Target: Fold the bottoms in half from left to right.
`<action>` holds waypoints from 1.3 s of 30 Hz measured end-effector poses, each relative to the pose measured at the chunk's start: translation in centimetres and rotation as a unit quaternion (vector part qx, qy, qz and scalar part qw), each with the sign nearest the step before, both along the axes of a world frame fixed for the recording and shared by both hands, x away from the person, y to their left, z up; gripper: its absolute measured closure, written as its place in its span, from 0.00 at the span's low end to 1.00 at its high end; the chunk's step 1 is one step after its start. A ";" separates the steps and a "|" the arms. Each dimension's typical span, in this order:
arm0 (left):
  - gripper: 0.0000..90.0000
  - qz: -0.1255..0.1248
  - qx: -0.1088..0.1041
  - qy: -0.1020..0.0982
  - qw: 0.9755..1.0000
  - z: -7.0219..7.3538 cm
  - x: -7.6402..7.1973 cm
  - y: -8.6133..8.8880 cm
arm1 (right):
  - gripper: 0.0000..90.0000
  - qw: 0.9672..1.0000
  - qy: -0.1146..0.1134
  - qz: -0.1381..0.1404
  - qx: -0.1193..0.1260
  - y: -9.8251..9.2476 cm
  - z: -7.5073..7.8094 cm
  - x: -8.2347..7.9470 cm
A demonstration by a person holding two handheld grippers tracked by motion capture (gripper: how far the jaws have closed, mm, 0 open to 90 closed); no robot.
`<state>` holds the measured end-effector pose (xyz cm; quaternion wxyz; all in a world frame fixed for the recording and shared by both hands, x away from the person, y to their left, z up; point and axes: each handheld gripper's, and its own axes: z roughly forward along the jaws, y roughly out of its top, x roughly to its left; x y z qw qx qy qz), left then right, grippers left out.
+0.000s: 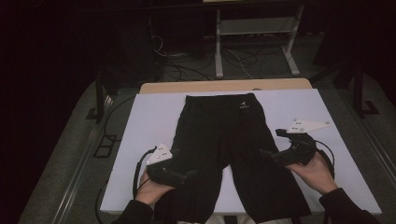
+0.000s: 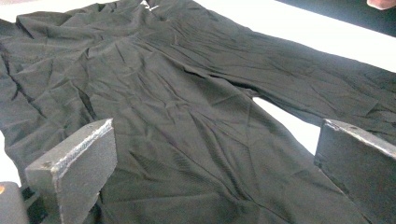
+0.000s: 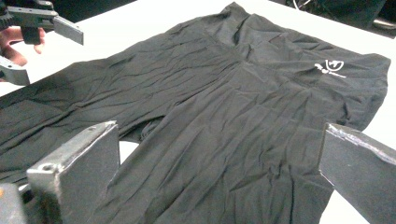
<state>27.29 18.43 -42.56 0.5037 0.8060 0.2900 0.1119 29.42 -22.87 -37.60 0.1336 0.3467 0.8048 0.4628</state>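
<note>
Both tongs wide open, holding nothing: left gripper (image 1: 192, 174) & right gripper (image 1: 264, 153) over legs of black trousers (image 1: 231, 149), flat on white-topped desk (image 1: 149, 121).

One pair of black trousers (image 1: 233, 154) lies on one white table (image 1: 149, 126); two grippers, left gripper (image 1: 194, 173) and right gripper (image 1: 267, 138), hover.

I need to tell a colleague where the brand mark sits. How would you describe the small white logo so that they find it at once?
On the white table lies a pair of black trousers, waistband at the far edge. The white logo sits just below that waistband, toward the person's right. It is the only white print on the plain black cloth.
</note>
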 end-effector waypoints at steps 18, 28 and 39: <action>0.00 -0.002 0.000 0.002 1.000 0.0 0.0 0.0 | 0.00 1.000 0.005 0.006 -0.003 2.3 0.9 3.1; 0.00 0.001 0.001 0.005 1.000 -0.1 0.1 0.0 | 0.00 1.000 0.005 0.015 -0.014 3.8 1.5 4.5; 0.00 0.002 -0.007 0.009 1.000 -0.1 0.1 0.2 | 0.00 1.000 0.006 0.015 -0.015 4.8 1.5 5.7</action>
